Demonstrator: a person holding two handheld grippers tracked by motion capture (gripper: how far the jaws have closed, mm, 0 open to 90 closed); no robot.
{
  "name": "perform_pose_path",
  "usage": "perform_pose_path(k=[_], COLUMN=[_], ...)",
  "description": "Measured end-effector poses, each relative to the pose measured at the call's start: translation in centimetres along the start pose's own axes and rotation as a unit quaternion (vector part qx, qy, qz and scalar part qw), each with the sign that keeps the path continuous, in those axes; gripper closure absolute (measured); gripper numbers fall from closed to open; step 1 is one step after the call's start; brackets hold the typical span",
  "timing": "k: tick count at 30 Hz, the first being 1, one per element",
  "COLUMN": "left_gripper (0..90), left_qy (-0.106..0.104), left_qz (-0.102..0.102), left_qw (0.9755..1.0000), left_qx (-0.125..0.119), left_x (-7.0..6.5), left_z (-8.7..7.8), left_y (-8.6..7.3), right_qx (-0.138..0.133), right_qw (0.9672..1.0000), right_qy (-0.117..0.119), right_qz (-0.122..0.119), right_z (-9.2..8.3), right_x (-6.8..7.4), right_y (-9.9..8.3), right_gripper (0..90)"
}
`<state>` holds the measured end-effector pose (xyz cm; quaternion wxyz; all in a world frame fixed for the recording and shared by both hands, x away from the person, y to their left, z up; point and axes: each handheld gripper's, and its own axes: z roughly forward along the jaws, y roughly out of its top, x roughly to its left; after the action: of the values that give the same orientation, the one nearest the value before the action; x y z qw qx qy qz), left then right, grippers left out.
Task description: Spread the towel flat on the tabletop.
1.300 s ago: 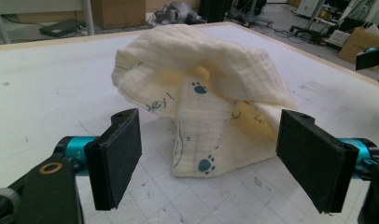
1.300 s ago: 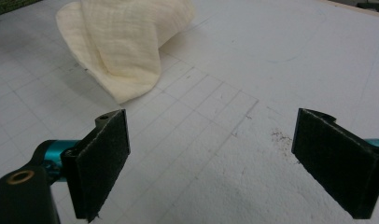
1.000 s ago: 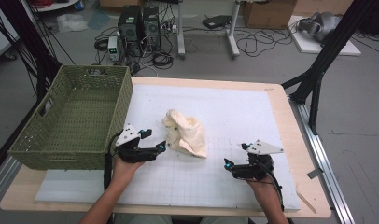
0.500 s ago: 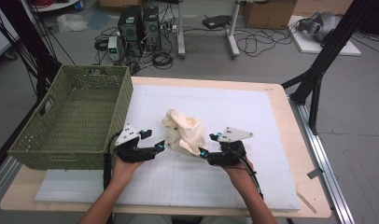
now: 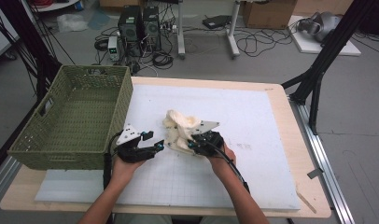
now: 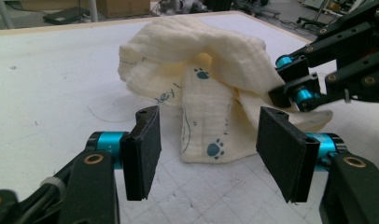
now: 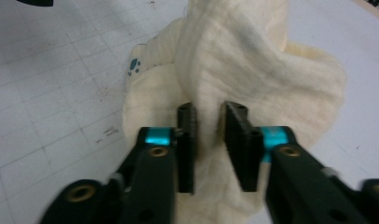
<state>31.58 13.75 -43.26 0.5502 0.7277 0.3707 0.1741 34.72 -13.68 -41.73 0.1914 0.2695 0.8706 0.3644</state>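
Now your right gripper (image 7: pixel 207 122) had just been closing, fingers pinching the cloth (image 5: pixel 182 127); beside the cloth, your left gripper (image 6: pixel 215 151), also closing, kept fingers spread.

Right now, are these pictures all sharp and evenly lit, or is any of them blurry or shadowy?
High view: even indoor light, soft shadows, the cloth and green basket fairly crisp. Left gripper view: the cloth is sharp, paw prints readable, and the left gripper close to the lens looks oversized. Right gripper view: softest of the three, the right gripper blurred, a dim fold of cloth between its fingers.
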Motion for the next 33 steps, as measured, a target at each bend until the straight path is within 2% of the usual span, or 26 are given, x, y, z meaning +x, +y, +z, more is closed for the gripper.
perform_pose_path(k=[3, 5, 9, 13, 17, 19, 23, 25, 29, 31, 33], left_gripper=[43.2, 45.0, 47.0, 46.9, 46.5, 46.1, 45.5, 45.2, 45.0, 44.7, 44.5], left_qy=[0.0, 0.002, 0.0, -0.002, -0.003, -0.005, -0.007, -0.007, -0.007, -0.007, -0.006], left_qz=[0.001, 0.001, -0.001, -0.002, -0.004, -0.004, -0.005, -0.005, -0.004, -0.006, -0.006], left_qw=[1.0, 1.0, 1.0, 1.0, 0.9999, 0.9999, 0.9999, 0.9999, 0.9999, 0.9998, 0.9999], left_qx=[0.003, 0.006, 0.007, 0.01, 0.011, 0.013, 0.014, 0.014, 0.015, 0.015, 0.014], left_x=[0.1, 0.1, 0.2, 0.2, 0.2, 0.2, 0.1, 0.1, 0.2, 0.2, 0.2], left_z=[0.0, 0.0, 0.1, 0.1, 0.2, 0.2, 0.3, 0.3, 0.3, 0.3, 0.4], left_y=[-0.1, -0.1, -0.1, -0.1, -0.2, -0.2, -0.2, -0.2, -0.2, -0.2, -0.2], right_qx=[-0.002, -0.012, -0.058, -0.062, -0.079, -0.068, -0.028, -0.004, 0.029, 0.035, 0.027], right_qw=[1.0, 0.9999, 0.9976, 0.9961, 0.9913, 0.9898, 0.9883, 0.985, 0.9797, 0.98, 0.9834], right_qy=[0.0, 0.0, -0.002, -0.022, -0.034, -0.042, -0.073, -0.093, -0.1, -0.101, -0.097], right_qz=[0.003, 0.009, 0.039, 0.059, 0.1, 0.118, 0.131, 0.145, 0.172, 0.168, 0.151], right_z=[-0.3, -0.9, -3.2, -5.1, -6.7, -7.0, -7.1, -6.9, -6.2, -6.0, -6.2], right_x=[-0.2, -0.5, -1.7, -3.1, -4.7, -5.2, -6.1, -6.9, -7.8, -7.7, -7.5], right_y=[0.0, 0.0, 0.1, -0.3, -1.0, -1.5, -2.7, -3.6, -5.3, -5.8, -6.0], right_gripper=[85.4, 86.5, 86.5, 86.4, 86.4, 86.4, 86.1, 85.9, 81.3, 71.7, 59.9])
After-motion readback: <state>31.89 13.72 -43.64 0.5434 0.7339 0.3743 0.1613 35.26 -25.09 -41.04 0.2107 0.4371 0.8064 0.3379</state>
